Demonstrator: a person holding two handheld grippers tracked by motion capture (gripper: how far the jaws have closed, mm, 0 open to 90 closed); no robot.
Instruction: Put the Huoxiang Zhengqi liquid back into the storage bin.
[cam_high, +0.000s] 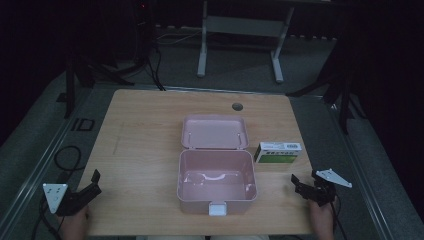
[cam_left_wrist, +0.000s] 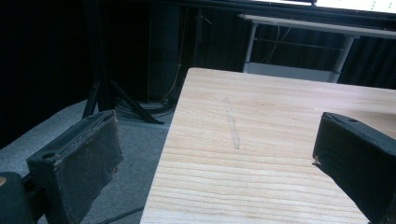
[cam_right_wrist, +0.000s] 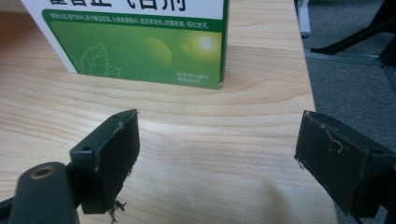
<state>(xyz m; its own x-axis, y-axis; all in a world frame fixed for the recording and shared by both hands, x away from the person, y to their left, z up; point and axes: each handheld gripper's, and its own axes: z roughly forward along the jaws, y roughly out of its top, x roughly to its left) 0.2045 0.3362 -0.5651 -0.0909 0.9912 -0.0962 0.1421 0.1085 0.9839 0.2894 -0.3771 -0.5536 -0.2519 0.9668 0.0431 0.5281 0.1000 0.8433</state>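
Near the wooden table's (cam_high: 150, 115) right edge, green-and-white cardboard box (cam_high: 278, 152) lay just beyond the right gripper (cam_high: 306, 188), jaws wide, empty.

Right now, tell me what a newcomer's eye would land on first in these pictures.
First, the pink box in the middle of the wooden table, its lid thrown back and nothing visible inside. Next, the green and white carton just right of it, lying close in front of the open right gripper. The left gripper waits open at the table's near left corner.
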